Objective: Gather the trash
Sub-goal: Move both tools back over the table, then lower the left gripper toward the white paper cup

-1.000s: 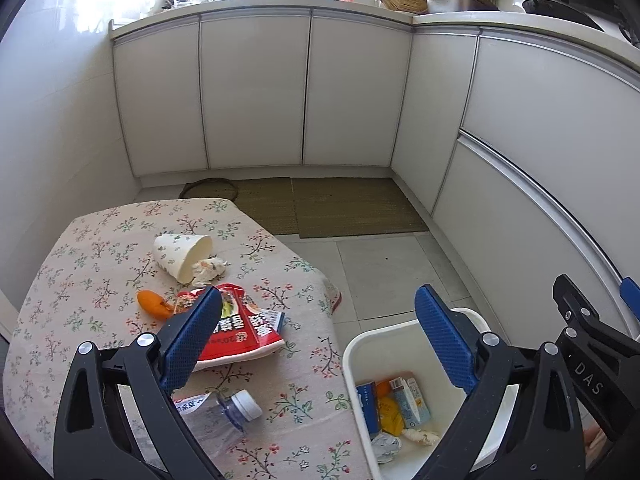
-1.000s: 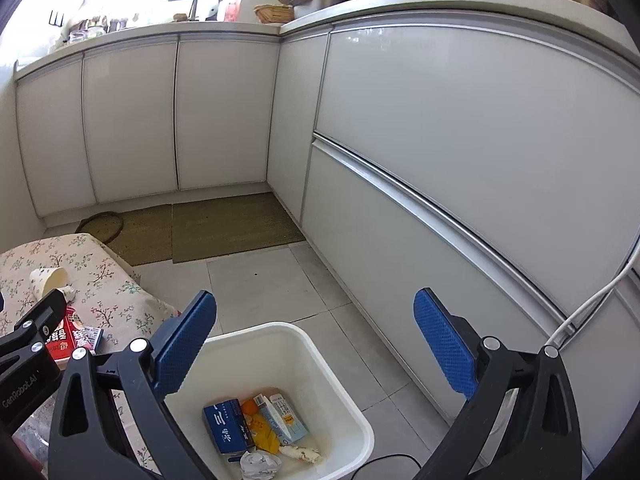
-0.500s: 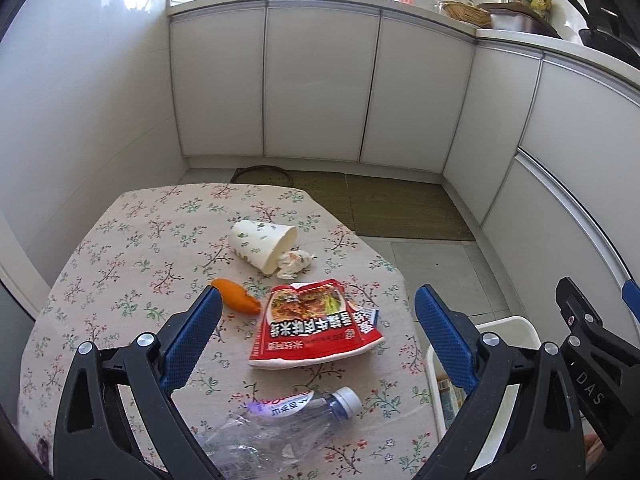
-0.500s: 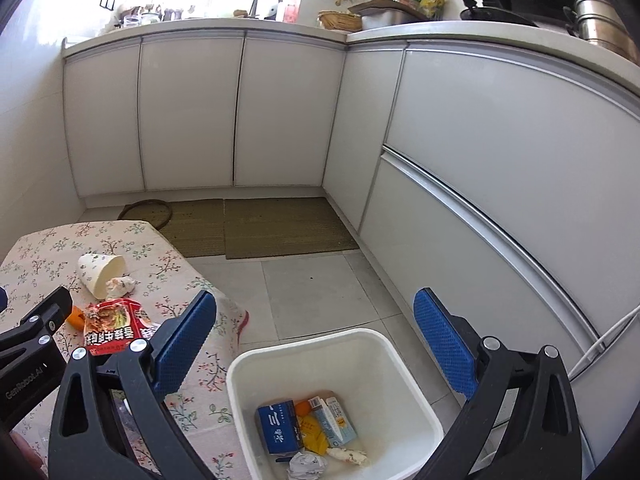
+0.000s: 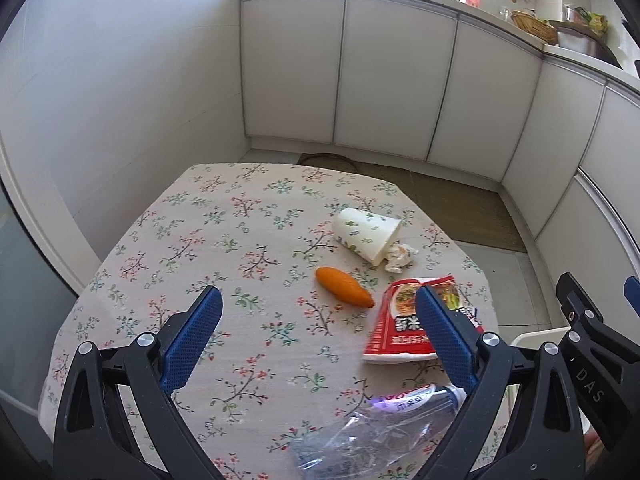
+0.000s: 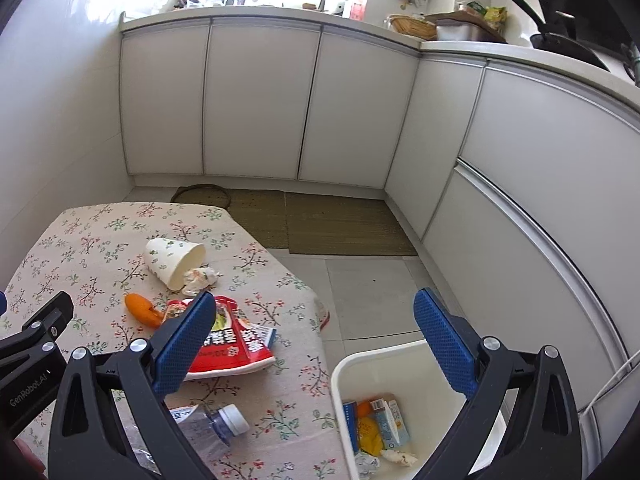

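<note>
On the floral-cloth table (image 5: 208, 240) lie a tipped white paper cup (image 5: 366, 234) with a crumpled tissue (image 5: 398, 257) at its mouth, an orange piece (image 5: 344, 287), a red snack bag (image 5: 404, 326) and a clear plastic bottle (image 5: 384, 428). My left gripper (image 5: 318, 334) is open and empty above the table's near part. My right gripper (image 6: 314, 338) is open and empty, between the table edge and the white bin (image 6: 416, 360). The right view also shows the cup (image 6: 174, 257), the orange piece (image 6: 142, 309), the bag (image 6: 232, 342) and the bottle (image 6: 208, 426).
The bin stands on the tiled floor right of the table and holds cartons and wrappers (image 6: 380, 424). White cabinets (image 6: 256, 100) line the back and right. Brown mats (image 6: 340, 224) lie on the floor. A white wall (image 5: 100, 120) is left of the table.
Both grippers have swung left, from over the bin towards the table. The trash on the table now fills more of both views. Both stay open and empty.
</note>
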Demonstrator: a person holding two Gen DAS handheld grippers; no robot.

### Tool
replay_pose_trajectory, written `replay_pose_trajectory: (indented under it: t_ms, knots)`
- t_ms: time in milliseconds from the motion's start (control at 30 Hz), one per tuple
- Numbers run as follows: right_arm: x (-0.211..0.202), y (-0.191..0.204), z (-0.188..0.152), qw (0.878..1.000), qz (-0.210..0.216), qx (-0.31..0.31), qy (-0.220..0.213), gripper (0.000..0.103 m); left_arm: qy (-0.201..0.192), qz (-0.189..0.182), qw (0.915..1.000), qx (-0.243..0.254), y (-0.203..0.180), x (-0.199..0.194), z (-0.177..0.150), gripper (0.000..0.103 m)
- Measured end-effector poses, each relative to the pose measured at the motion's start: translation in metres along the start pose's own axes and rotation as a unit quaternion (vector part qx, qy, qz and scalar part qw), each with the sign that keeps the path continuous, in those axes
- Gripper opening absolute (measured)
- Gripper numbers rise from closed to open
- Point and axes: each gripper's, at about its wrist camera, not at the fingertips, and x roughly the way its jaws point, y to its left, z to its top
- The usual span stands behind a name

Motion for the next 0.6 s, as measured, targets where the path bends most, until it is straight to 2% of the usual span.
replay_pose_trajectory:
  t_ms: [233,367,600]
  knots:
    - [0.006,0.048,-0.002,0.999,0.029,-0.034,0.01,0.096,0.014,0.03,0.9987,-0.038,0.05,0.003,0.001,0.093]
    - [0.019,0.071,-0.005,0.997,0.046,-0.051,0.041,0.096,0.018,0.038,0.9976,-0.056,0.072,0.004,0.001,0.093]
    - [0.064,0.116,-0.017,0.987,0.013,-0.113,0.109,0.096,0.028,0.038,0.996,-0.075,0.099,0.006,-0.001,0.093]
